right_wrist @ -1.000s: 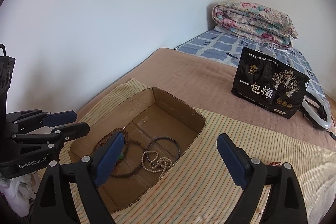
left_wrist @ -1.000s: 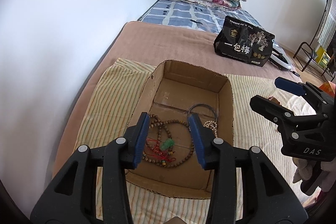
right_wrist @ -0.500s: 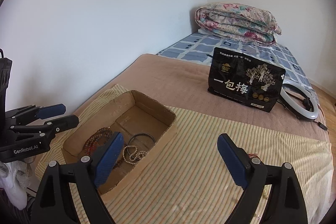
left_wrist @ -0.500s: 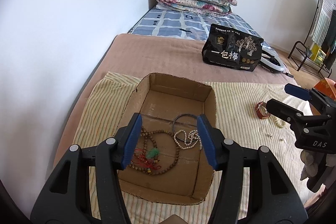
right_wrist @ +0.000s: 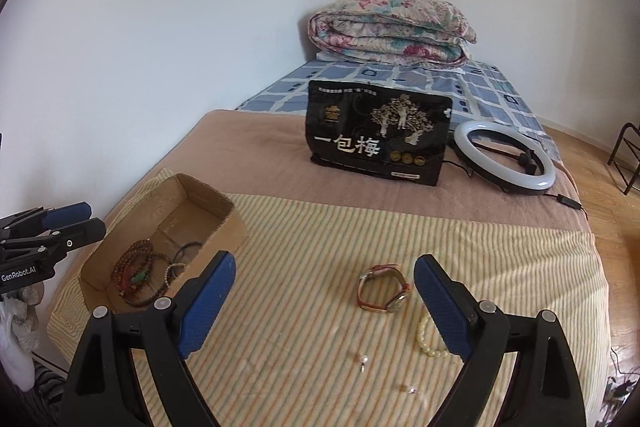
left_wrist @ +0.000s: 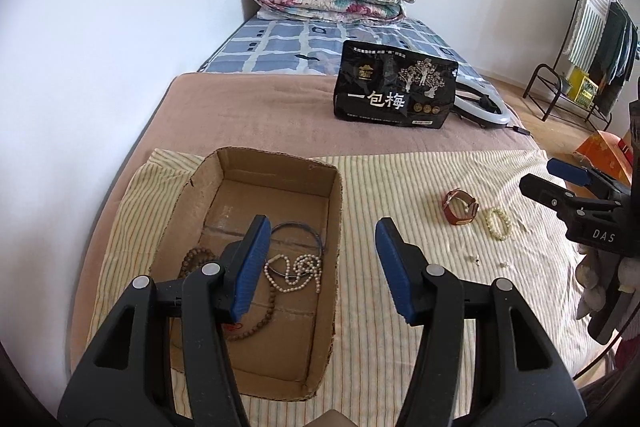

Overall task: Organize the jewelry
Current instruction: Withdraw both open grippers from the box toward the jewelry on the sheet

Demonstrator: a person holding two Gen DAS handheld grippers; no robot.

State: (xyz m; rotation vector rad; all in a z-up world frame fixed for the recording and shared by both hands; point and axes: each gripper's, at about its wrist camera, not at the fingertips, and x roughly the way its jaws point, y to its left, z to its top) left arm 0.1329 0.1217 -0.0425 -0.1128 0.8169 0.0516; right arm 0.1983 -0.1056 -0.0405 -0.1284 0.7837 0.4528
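While nothing is held, the right gripper (right_wrist: 324,301) is kept wide apart low in the frame, seemingly lined up on the watch (right_wrist: 383,289) and pearl bracelet (right_wrist: 430,337) lying loose on the striped cloth (right_wrist: 320,227). The left gripper (left_wrist: 320,267), jaws just widened and empty, is held over the cardboard box (left_wrist: 338,211), where necklaces are already gathered. Beyond, a black bag (right_wrist: 378,135) is stood.

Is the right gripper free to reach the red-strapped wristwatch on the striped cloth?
Probably yes: the right gripper is open and empty, and the red-strapped wristwatch lies uncovered ahead on the striped cloth.
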